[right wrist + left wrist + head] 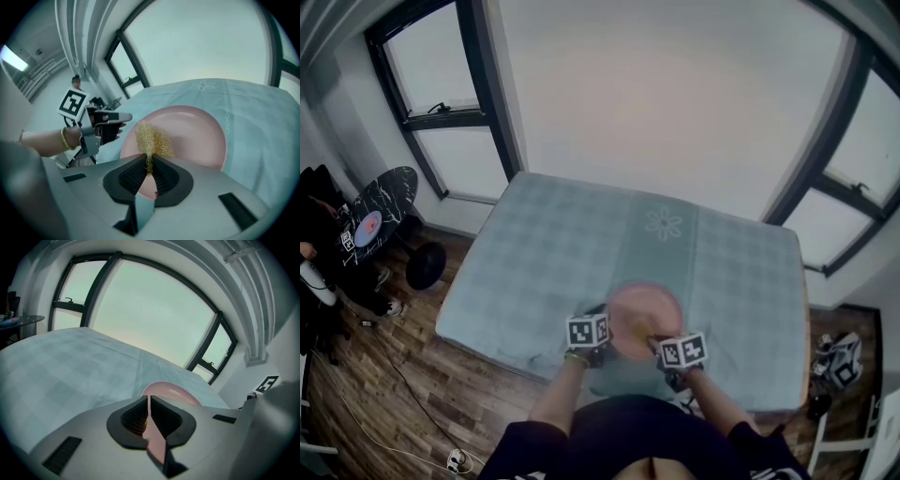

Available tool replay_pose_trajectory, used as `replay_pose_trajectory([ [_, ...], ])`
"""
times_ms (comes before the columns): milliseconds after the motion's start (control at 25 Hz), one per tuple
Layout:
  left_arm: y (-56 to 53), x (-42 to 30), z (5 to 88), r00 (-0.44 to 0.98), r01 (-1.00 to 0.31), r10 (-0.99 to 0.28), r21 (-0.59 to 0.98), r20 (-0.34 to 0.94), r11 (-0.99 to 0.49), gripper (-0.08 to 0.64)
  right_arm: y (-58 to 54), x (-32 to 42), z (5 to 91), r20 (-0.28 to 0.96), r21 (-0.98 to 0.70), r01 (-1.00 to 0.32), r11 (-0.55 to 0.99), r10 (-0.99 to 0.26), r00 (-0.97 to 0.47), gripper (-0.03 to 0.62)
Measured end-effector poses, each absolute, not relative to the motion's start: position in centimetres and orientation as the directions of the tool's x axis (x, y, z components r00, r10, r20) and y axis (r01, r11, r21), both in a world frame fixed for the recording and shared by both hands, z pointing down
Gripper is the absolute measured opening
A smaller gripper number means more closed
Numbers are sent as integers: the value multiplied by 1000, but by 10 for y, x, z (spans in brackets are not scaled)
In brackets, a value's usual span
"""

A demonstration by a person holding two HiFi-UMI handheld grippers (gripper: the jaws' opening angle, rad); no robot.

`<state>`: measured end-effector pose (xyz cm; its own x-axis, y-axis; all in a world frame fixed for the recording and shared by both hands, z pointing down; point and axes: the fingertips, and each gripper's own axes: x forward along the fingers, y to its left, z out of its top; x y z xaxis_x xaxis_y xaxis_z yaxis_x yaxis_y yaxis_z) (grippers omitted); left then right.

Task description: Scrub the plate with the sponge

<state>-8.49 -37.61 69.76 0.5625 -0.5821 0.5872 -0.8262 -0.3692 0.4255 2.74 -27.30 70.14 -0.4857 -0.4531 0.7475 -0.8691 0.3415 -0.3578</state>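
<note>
A pink plate (643,317) lies on the table near its front edge, between my two grippers. My left gripper (598,339) is shut on the plate's left rim; in the left gripper view the pink rim (165,391) runs between the closed pads. My right gripper (671,361) is shut on a yellow fibrous sponge (152,139), which rests on the plate (197,133) near its left side. In the right gripper view the left gripper (123,123) shows at the plate's left edge, held by a hand with a bracelet.
The table wears a pale blue checked cloth (544,253) with a flower motif (663,223) at the back. Windows with dark frames surround it. A dark round side table (380,206) with clutter stands on the wooden floor at the left.
</note>
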Motion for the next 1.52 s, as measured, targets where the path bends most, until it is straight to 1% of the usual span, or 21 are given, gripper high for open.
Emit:
replay_pose_trajectory([
  [80, -373, -83, 689, 555, -830, -602, 427, 574, -359, 9, -279, 33, 689, 698, -393, -868, 303, -516, -496, 35],
  [200, -362, -74, 682, 545, -836, -616, 426, 569, -346, 9, -283, 44, 671, 651, -392, -877, 277, -590, -478, 35],
  [440, -324, -45, 670, 546, -836, -620, 412, 563, -362, 8, -274, 62, 639, 567, -404, -871, 278, -672, -477, 37],
  [720, -271, -13, 647, 534, -841, -648, 421, 543, -341, 8, -233, 87, 619, 527, -426, -853, 302, -684, -505, 35],
  [1000, -214, 6, 631, 516, -844, -684, 446, 516, -299, 9, -182, 106, 604, 504, -387, -854, 348, -696, -512, 35],
  [1520, -123, 41, 626, 507, -835, -712, 483, 486, -264, 8, -95, 142, 601, 475, -382, -849, 364, -711, -518, 35],
])
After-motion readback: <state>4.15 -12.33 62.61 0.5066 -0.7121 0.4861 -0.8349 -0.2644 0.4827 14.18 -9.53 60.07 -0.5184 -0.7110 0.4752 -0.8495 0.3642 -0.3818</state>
